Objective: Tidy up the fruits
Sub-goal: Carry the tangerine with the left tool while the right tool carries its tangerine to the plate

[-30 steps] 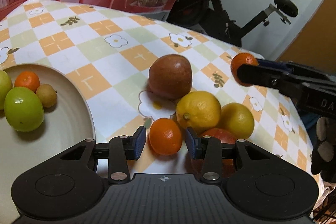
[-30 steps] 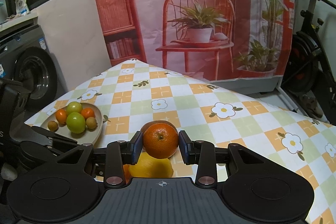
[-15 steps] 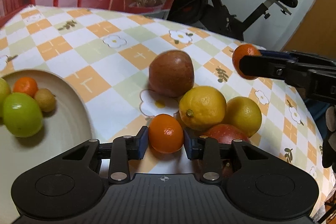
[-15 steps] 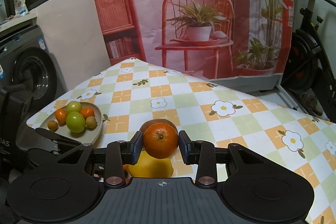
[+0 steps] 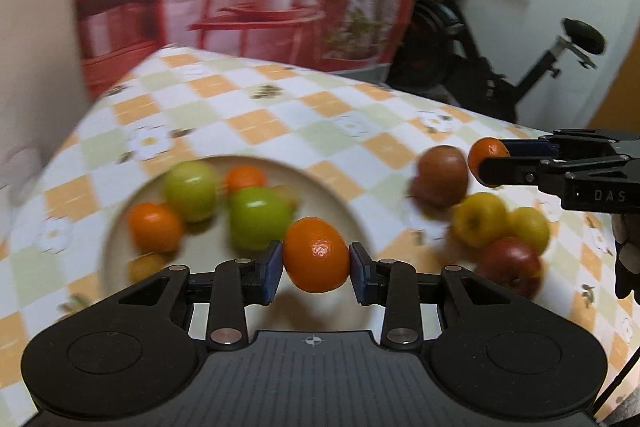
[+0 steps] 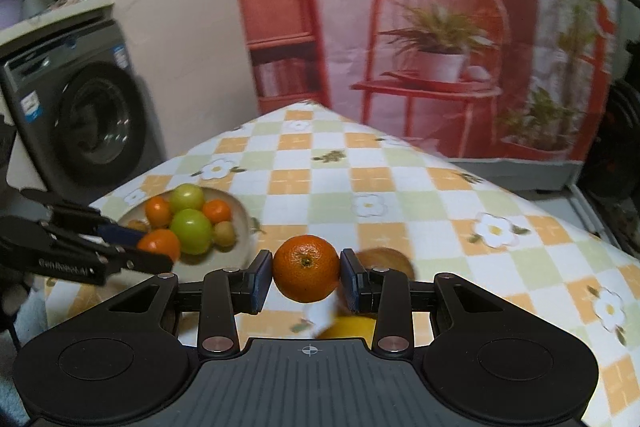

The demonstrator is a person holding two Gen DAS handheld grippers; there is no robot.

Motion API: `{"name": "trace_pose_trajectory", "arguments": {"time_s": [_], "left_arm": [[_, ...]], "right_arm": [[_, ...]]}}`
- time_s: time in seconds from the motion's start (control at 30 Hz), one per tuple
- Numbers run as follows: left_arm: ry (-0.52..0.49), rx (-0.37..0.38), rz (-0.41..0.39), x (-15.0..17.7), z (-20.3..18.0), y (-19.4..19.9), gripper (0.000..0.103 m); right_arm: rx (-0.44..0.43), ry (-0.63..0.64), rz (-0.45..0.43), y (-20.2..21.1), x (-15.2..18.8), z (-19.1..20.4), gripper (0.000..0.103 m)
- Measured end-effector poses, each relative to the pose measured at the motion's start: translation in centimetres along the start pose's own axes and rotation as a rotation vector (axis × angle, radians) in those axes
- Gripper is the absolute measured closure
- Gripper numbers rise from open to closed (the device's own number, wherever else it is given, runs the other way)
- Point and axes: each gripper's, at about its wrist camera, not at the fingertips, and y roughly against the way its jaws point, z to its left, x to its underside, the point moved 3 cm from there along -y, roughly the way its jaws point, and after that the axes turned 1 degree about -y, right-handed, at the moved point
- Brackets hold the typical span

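Two claws, two oranges
The left claw holds an orange over the plate; the right claw holds another orange above the table.

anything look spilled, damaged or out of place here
Nothing stands out. Each gripper is shut on an orange: the left gripper over the plate of fruit, the right gripper above the table. The loose fruit beside the plate just waits sorting.
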Motion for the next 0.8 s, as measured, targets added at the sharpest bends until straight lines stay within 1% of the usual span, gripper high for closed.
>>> {"name": "trace_pose_trajectory", "arguments": {"time_s": [0.13,0.23,0.4,0.53,0.63,0.8], "left_arm": [[0.065,-0.070,-0.001,1.0,2.2,1.5,0.066],[0.110,-0.107,0.004,1.8,3.4,2.2,0.066],[0.112,-0.157,0.016,2.4,4.6,2.0,0.065],[0.104,-0.191,0.020,2.5,5.1,2.0,0.065],[0.115,-0.191,0.015,3.0,5.6,2.2,0.065],[0.088,-0.213,-0.002,3.3,5.5,2.0,0.065]], "right_arm": [[-0.049,0.032,0.032,-2.3,-0.9,2.2,0.069],[-0.079,0.074,0.071,-4.4,-1.4,4.0,0.069],[-0.100,0.152,0.153,-8.2,-1.8,6.7,0.069],[-0.097,0.212,0.206,-10.2,-1.6,8.2,0.069],[-0.091,0.251,0.239,-11.2,-1.2,9.0,0.069],[-0.060,0.270,0.265,-12.6,-0.8,9.2,0.069]]}}
